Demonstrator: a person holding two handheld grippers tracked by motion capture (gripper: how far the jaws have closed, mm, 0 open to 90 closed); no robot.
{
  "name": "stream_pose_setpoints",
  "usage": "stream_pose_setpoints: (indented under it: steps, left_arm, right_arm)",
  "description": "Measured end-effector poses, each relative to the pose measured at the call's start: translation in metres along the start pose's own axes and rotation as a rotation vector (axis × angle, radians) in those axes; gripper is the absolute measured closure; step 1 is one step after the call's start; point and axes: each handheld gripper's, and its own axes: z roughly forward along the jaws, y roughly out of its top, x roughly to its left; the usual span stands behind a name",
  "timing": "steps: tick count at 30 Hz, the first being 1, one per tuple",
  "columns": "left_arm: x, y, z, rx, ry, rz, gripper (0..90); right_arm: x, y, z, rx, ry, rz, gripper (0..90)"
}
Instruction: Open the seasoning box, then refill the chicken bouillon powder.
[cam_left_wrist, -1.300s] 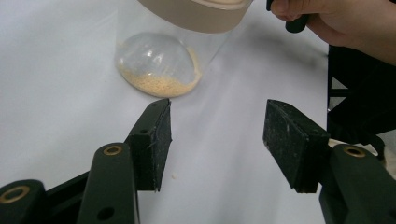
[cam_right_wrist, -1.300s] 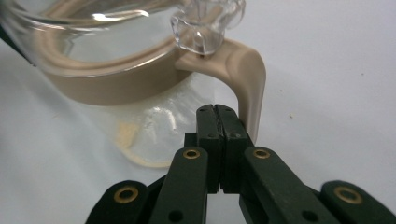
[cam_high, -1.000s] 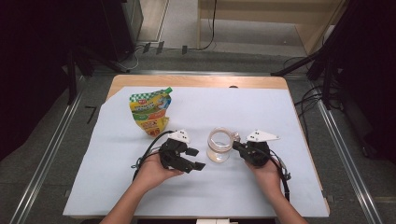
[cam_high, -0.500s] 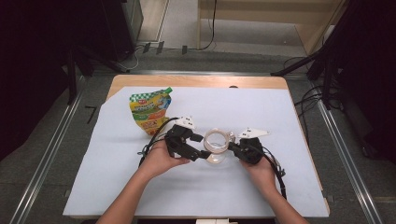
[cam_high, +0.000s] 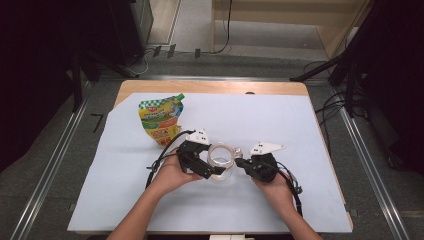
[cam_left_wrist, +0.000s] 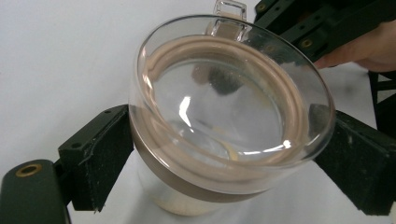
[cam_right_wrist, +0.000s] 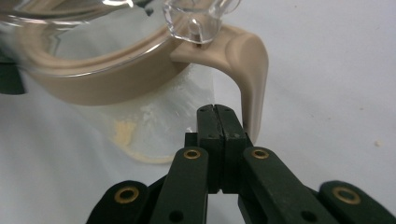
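Observation:
A clear glass jar (cam_high: 221, 156) with a beige collar and a glass lid stands on the pale cloth near the table's front. My left gripper (cam_high: 216, 161) reaches in from the jar's left. Its jaws have just been opening, and the jar (cam_left_wrist: 224, 102) now sits between them, a pad (cam_left_wrist: 107, 154) close against each side without a clear squeeze. My right gripper (cam_high: 237, 161) comes in from the right, shut and empty. Its tip (cam_right_wrist: 217, 112) rests just beside the jar's beige latch lever (cam_right_wrist: 252, 65), below the lid's glass lug (cam_right_wrist: 201, 18).
A yellow and green food pouch (cam_high: 161, 120) lies at the back left of the cloth (cam_high: 300, 125). The wooden table edge (cam_high: 210, 86) runs behind it. Cables trail from both grippers toward the person's forearms.
My left gripper has moved right up to the jar and spread its jaws around it. The right gripper has shifted a little left, toward the jar's latch.

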Motion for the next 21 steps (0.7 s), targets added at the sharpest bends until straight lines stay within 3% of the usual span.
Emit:
stream_pose_setpoints:
  steps: [5, 11, 15, 21]
  left_arm:
    - [-0.001, 0.000, 0.001, -0.010, 0.002, -0.005, 9.2]
    - [-0.002, -0.001, 0.001, -0.017, 0.011, -0.005, 9.2]
    - [-0.002, -0.002, 0.002, -0.022, 0.010, 0.004, 9.3]
    - [-0.002, -0.003, 0.002, -0.035, 0.015, 0.004, 9.3]
  right_arm:
    - [-0.005, 0.002, -0.019, 0.005, -0.018, -0.035, 90.0]
    - [-0.018, 0.003, -0.029, -0.004, -0.038, -0.014, 90.0]
    - [-0.027, 0.003, -0.020, -0.009, -0.048, 0.018, 90.0]
    - [-0.026, 0.005, -0.004, 0.005, -0.038, 0.029, 90.0]
